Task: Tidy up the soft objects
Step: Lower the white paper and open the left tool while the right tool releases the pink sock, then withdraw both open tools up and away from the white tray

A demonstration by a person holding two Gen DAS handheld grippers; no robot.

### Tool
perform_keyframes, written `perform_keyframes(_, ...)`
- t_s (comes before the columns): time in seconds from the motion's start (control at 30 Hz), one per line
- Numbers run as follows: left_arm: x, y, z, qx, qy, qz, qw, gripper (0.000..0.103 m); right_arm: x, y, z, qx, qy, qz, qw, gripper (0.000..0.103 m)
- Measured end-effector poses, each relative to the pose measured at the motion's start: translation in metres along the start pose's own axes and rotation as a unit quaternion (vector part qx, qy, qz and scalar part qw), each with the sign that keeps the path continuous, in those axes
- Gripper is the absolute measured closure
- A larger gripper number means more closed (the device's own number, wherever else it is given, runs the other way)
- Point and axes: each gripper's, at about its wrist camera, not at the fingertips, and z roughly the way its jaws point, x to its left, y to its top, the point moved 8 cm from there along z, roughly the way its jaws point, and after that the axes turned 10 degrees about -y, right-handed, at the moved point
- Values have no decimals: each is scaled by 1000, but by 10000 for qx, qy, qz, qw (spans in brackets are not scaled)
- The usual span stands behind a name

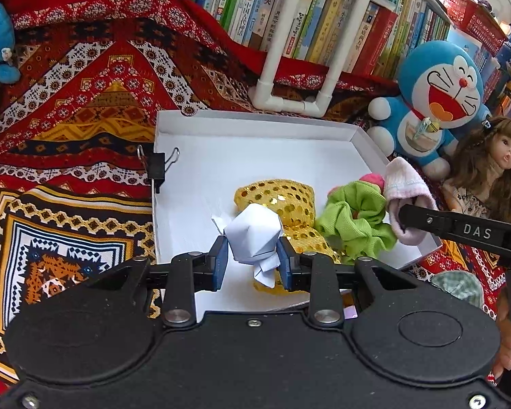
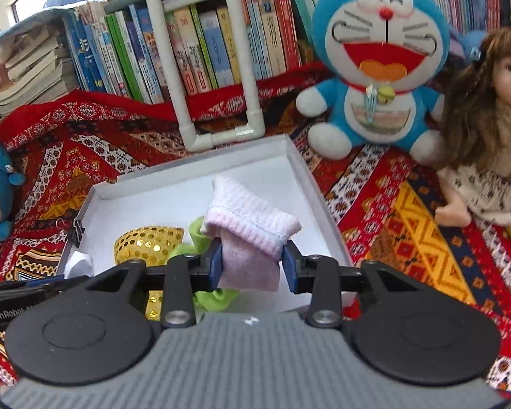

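The left claw point(image 1: 253, 259) slants down over the white tray point(image 1: 357, 136), pinching a crumpled white paper figure point(image 1: 253, 235). The right claw point(image 2: 253, 266) slants down likewise, pinching a pink sock point(image 2: 252, 228) whose length runs away from the claw, above the green scrunchie point(image 1: 354, 218).

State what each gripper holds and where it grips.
Left gripper pinches the white folded paper at its lower sides. Right gripper clamps the pink sock mid-length.
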Motion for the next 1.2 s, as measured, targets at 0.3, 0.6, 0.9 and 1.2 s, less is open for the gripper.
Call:
perform_keyframes(0.3, 1, -6, 7, 123, 31, 3, 9999, 73, -8, -10, 16, 519, -50, 218, 9984, 61)
perform_keyframes(0.6, -5, -1, -6, -16, 30, 71, 10000, 49, -9, -9, 11, 506, 18, 207, 9985, 40)
perform_keyframes(0.9, -18, 1, -34, -238, 31, 340, 9991, 35, -10, -2, -20, 163, 104, -79, 9998, 32)
perform_keyframes(1.2, -34, -10, -69, -478, -77, 605, 9970, 28, -1, -11, -59, -24, 477, -365, 9982, 25)
